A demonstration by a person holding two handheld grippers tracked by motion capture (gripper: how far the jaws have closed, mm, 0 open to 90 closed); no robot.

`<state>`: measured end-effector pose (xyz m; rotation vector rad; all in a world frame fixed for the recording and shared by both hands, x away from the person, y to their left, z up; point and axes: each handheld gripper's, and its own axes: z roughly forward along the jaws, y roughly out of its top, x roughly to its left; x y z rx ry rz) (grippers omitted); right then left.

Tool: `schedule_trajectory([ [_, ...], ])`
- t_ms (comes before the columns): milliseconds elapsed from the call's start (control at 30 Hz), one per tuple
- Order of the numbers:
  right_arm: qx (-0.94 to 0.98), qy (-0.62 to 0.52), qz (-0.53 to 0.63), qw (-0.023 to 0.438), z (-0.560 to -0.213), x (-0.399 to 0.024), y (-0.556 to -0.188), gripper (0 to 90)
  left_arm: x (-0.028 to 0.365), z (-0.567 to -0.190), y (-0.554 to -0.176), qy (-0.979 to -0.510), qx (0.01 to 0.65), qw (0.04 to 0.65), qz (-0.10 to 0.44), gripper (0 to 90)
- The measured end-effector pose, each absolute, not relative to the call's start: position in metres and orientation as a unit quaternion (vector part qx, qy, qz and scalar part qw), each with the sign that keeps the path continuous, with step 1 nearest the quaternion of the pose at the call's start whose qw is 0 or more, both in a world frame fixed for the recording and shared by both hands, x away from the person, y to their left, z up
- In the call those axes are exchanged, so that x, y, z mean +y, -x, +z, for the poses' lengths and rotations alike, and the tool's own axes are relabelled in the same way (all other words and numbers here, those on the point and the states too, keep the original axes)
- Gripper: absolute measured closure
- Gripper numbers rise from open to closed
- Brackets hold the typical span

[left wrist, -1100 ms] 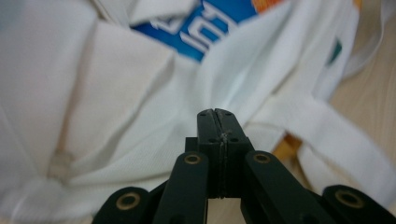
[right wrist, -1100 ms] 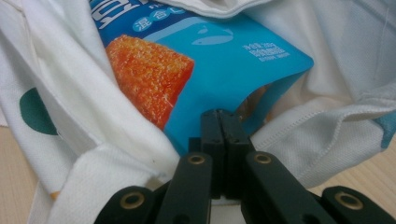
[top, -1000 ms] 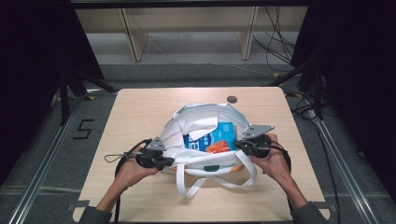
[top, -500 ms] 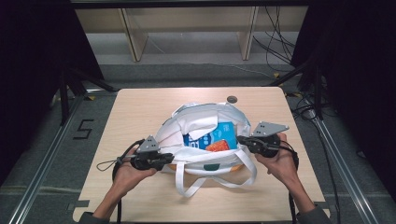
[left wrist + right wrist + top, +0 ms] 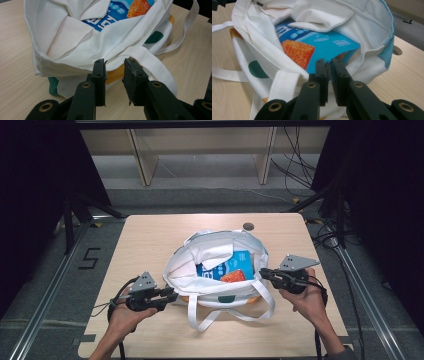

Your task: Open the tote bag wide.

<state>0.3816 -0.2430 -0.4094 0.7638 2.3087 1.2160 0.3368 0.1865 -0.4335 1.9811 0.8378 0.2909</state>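
A white tote bag [image 5: 220, 251] stands open in the middle of the table, with a blue packet [image 5: 235, 265] bearing an orange picture inside it. My left gripper [image 5: 172, 295] sits at the bag's near-left side. In the left gripper view its jaws [image 5: 114, 61] have just been opening and stand apart with nothing between them, the bag's [image 5: 75, 37] rim and strap just beyond the tips. My right gripper [image 5: 262, 271] is at the bag's right rim. Its jaws [image 5: 328, 62] have just been opening to a narrow slit, and no cloth shows between them. Beyond them lies the packet [image 5: 332, 42].
The bag's long white handles [image 5: 200, 317] loop over the wooden table [image 5: 145, 245] toward its front edge. A round hole [image 5: 248, 226] sits in the tabletop behind the bag. Metal rails and dark curtains flank the table, with shelving legs beyond its far edge.
Both grippers have drawn back outward from the bag, the left one toward the front left. The left jaws have parted, and the bag's mouth has settled.
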Motion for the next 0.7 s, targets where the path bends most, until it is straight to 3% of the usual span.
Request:
schedule_trajectory([
  [433,0.816,-0.296,0.446,0.217,-0.409,-0.253,-0.381,72.8,0.191,-0.436,-0.333,-0.797,0.348,0.474,0.134,62.6],
  [700,0.808,-0.314,0.45,0.216,-0.412,-0.26,-0.377,54.8,0.198,-0.44,-0.33,-0.796,0.355,0.475,0.125,54.6],
])
